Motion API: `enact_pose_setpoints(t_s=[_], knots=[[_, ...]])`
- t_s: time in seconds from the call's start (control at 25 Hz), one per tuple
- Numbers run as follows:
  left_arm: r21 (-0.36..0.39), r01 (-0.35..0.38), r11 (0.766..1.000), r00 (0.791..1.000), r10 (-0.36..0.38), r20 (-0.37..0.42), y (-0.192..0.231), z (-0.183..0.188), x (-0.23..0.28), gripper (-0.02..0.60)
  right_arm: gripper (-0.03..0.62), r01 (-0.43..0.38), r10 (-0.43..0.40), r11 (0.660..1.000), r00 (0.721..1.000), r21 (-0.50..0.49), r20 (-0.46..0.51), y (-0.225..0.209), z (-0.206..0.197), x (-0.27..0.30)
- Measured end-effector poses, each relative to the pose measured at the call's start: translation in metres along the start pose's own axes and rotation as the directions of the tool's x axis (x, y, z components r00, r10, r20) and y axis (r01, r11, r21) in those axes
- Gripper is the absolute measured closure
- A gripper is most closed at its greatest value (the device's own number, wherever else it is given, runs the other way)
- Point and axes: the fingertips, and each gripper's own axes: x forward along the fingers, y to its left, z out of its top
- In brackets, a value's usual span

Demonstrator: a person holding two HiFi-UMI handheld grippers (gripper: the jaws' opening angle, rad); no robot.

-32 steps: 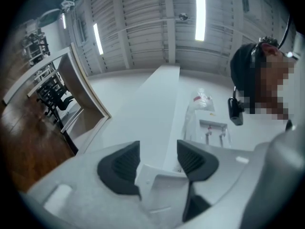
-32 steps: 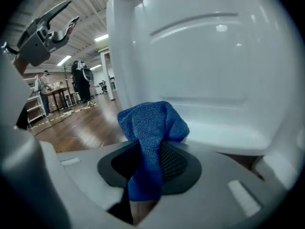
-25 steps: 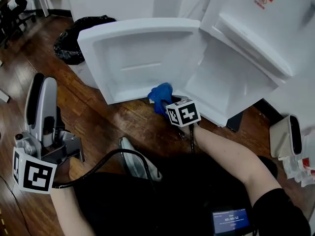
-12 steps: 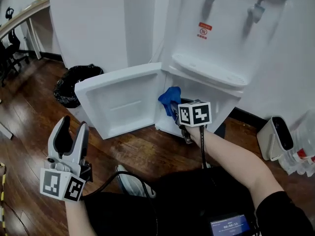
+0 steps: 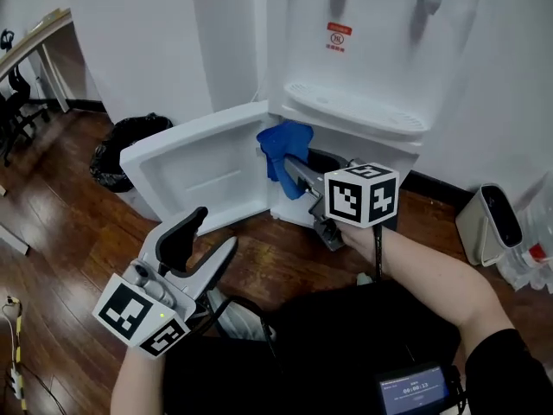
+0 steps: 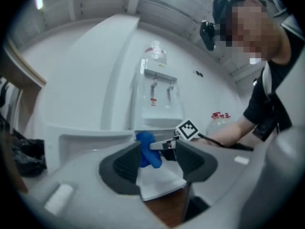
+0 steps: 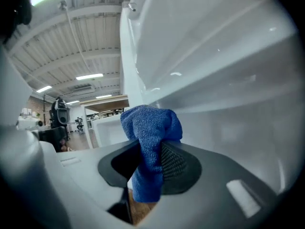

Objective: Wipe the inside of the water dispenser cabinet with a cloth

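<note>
The white water dispenser (image 5: 363, 50) stands ahead, its lower cabinet door (image 5: 194, 171) swung open to the left. My right gripper (image 5: 289, 167) is shut on a blue cloth (image 5: 281, 145) and holds it at the cabinet's opening, just under the drip tray. In the right gripper view the blue cloth (image 7: 150, 128) hangs bunched between the jaws of my right gripper (image 7: 150, 168), close to a white wall. My left gripper (image 5: 210, 236) floats low on the left, apart from the door; its jaws have just been closing a little, still open, nothing between them. The left gripper view looks past my left gripper (image 6: 155, 163) at the dispenser (image 6: 159, 94) and the cloth (image 6: 147, 149).
A black rubbish bag (image 5: 121, 150) lies on the wooden floor left of the door. A small white appliance (image 5: 484, 223) stands at the right by the wall. A desk and office chairs (image 5: 26, 85) are at the far left. A cable (image 5: 13, 353) lies at the bottom left.
My right gripper has risen with the cloth from the cabinet's bottom edge to the top of the opening. My left gripper has swung rightwards and turned towards the dispenser.
</note>
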Motion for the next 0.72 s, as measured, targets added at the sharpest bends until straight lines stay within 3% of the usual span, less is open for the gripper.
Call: enact_pose_setpoints(t_s=[0.12,0.2,0.36,0.44,0.56,0.64,0.72], knots=[[-0.068,0.103,0.992,0.993,-0.107,-0.055,-0.011,0.001,0.031,0.340,0.477,-0.141,0.142,0.990,0.990,-0.029,0.012,0.020,0.008,-0.023],[-0.109,0.165,0.980,0.979,-0.175,-0.099,-0.017,-0.004,0.054,0.269,0.476,-0.240,0.240,0.970,0.971,-0.043,0.012,0.032,0.011,-0.041],[-0.246,0.295,0.923,0.928,-0.338,-0.156,-0.034,-0.034,0.087,0.092,0.476,-0.456,0.461,0.881,0.887,-0.128,0.010,0.059,-0.001,-0.075],[-0.300,0.345,0.890,0.905,-0.400,-0.146,-0.043,-0.050,0.090,0.071,0.476,-0.538,0.546,0.824,0.838,-0.174,-0.006,0.071,-0.015,-0.086],[-0.338,0.406,0.849,0.883,-0.459,-0.094,-0.053,-0.061,0.083,0.073,0.476,-0.636,0.641,0.742,0.766,-0.214,-0.055,0.089,-0.033,-0.094],[-0.346,0.442,0.827,0.870,-0.490,-0.059,-0.061,-0.062,0.075,0.143,0.476,-0.677,0.678,0.702,0.730,-0.220,-0.085,0.100,-0.043,-0.098],[-0.324,0.451,0.832,0.869,-0.492,-0.052,-0.064,-0.061,0.071,0.243,0.476,-0.694,0.693,0.689,0.715,-0.210,-0.093,0.107,-0.047,-0.099]])
